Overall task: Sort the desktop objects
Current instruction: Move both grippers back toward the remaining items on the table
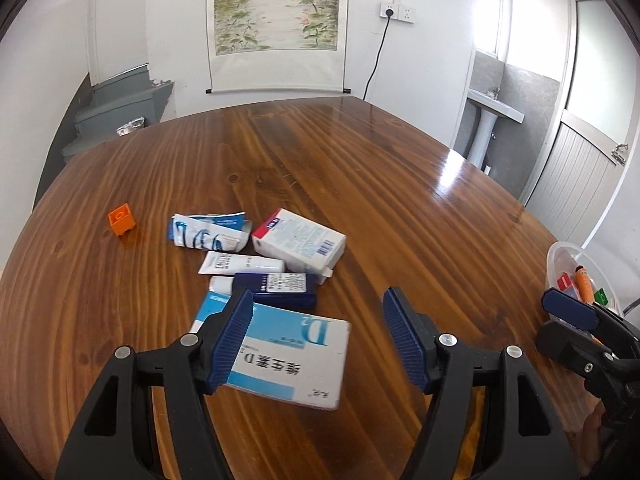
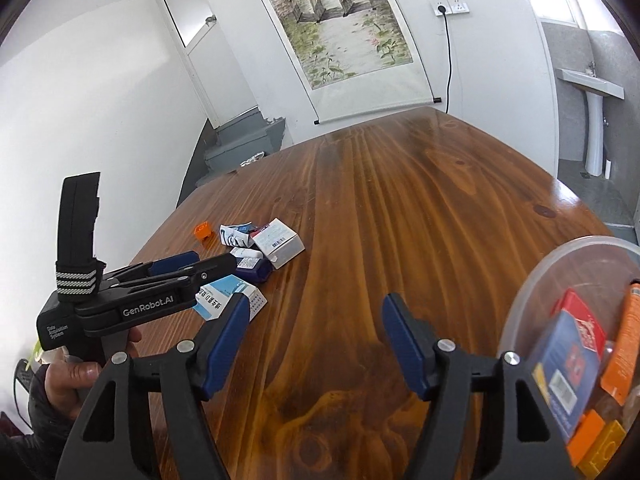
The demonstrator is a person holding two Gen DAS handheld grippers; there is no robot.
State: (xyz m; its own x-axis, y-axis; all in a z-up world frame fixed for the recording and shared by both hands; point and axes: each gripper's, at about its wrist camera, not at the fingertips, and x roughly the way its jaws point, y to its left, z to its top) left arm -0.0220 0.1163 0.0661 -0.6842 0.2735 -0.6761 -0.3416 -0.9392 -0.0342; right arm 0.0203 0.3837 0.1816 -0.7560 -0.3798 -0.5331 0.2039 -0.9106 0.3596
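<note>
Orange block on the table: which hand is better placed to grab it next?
Probably the left. Its tool hangs open over the pile beside the orange block; the right tool sits open by the bowl.

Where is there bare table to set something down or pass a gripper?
Free: the wide strip between the box pile and the clear tub, and the whole far half of the table towards the wall. A smaller patch lies left of the orange block. Crowded: the pile under the left gripper, and the tub.

Lived-in home room: scroll painting (image 1: 276,8), washbasin (image 1: 494,106) (pedestal type), stairs (image 1: 120,100).
</note>
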